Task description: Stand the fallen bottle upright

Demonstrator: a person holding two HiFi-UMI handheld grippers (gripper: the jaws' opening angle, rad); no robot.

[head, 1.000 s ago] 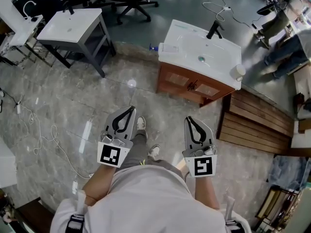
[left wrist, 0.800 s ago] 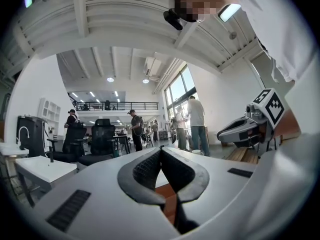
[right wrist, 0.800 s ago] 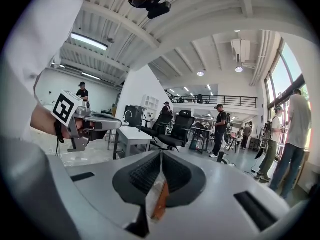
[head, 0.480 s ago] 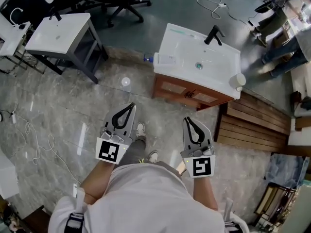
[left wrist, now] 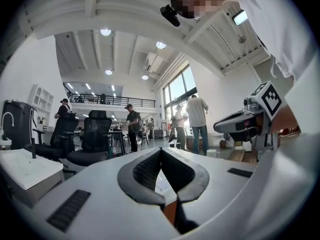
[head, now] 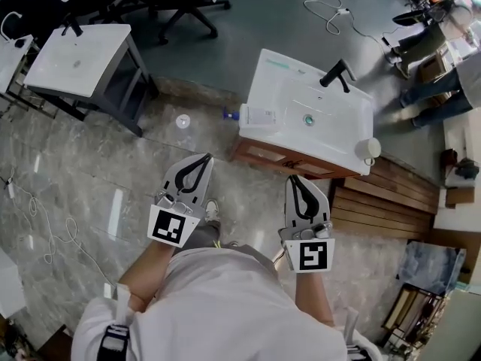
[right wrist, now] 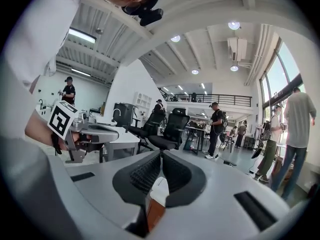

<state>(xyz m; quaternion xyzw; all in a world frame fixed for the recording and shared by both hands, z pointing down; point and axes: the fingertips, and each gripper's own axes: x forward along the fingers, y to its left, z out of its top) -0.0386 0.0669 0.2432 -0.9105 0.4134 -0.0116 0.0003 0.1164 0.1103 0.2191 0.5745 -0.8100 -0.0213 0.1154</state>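
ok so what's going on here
A person holds a two-jaw gripper in each hand, the left gripper and right gripper both shut and empty, pointed towards a white sink vanity. What looks like a small blue-capped bottle lies on the floor beside the vanity. Neither gripper is near it yet.

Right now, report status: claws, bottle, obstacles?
Left claw shut, empty. Right claw shut, empty. Bottle lying on washbasin top, left edge, untouched. Faucet, cup stand clear of it.
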